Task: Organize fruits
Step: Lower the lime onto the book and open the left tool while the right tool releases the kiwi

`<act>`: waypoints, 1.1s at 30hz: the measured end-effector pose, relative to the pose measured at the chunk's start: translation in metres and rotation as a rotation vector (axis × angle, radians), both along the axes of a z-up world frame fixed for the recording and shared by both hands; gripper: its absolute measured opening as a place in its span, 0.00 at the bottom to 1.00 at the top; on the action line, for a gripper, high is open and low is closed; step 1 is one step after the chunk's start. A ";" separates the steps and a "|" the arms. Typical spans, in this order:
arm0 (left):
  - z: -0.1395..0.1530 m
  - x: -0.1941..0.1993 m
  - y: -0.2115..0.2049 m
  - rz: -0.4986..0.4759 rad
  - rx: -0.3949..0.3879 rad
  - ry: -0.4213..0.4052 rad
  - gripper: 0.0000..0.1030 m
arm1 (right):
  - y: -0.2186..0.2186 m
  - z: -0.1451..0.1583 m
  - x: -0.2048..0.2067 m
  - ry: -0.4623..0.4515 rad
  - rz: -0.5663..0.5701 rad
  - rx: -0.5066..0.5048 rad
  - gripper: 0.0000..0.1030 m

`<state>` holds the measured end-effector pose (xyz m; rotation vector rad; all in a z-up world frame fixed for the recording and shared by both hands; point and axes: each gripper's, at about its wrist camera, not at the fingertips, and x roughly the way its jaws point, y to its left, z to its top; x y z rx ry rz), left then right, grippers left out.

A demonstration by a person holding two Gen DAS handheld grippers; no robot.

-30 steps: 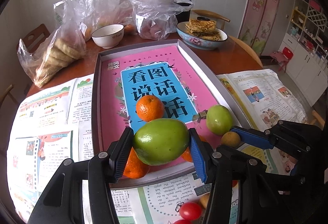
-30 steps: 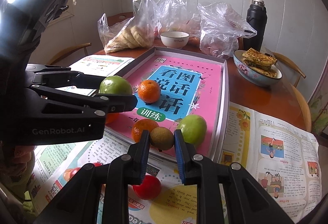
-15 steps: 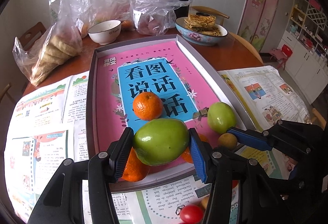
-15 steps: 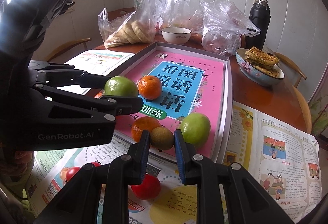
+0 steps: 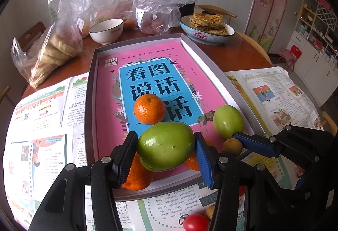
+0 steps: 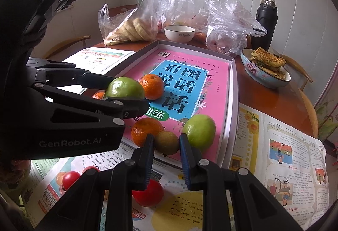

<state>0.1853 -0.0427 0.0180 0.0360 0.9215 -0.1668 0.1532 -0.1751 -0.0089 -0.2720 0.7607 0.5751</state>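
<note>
Much of the fruit is only partly seen. In the left wrist view the big green fruit hides most of two oranges behind it: one orange shows below the left pad, and only a sliver of the other shows by the right pad. A red tomato is cut off at the bottom edge. In the right wrist view the left tongs cover the lower half of the green fruit, and another tomato sits half behind the right tongs' fingers. What the clear bags at the far side hold is hard to make out.

The green fruit is smooth, glossy and oval, with a bright highlight. The left tongs pinch it between their blue pads, over the near end of the tray, which is lined with a pink and blue book cover. The right tongs are pressed onto a small round brown fruit, dull and rough-skinned, at the tray's near edge.

A whole orange lies in the tray just beyond the held green fruit. A second green fruit lies in the tray just right of the brown one, and an orange is just left of it.
</note>
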 end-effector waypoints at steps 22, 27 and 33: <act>-0.005 0.002 -0.005 -0.006 0.001 0.013 0.54 | 0.001 -0.001 0.001 0.002 -0.002 -0.001 0.23; -0.005 0.003 -0.005 -0.006 0.002 0.016 0.54 | 0.000 -0.001 0.001 0.002 -0.003 0.000 0.23; -0.005 0.003 -0.005 -0.006 0.002 0.016 0.54 | 0.000 -0.002 0.002 0.002 -0.004 0.000 0.23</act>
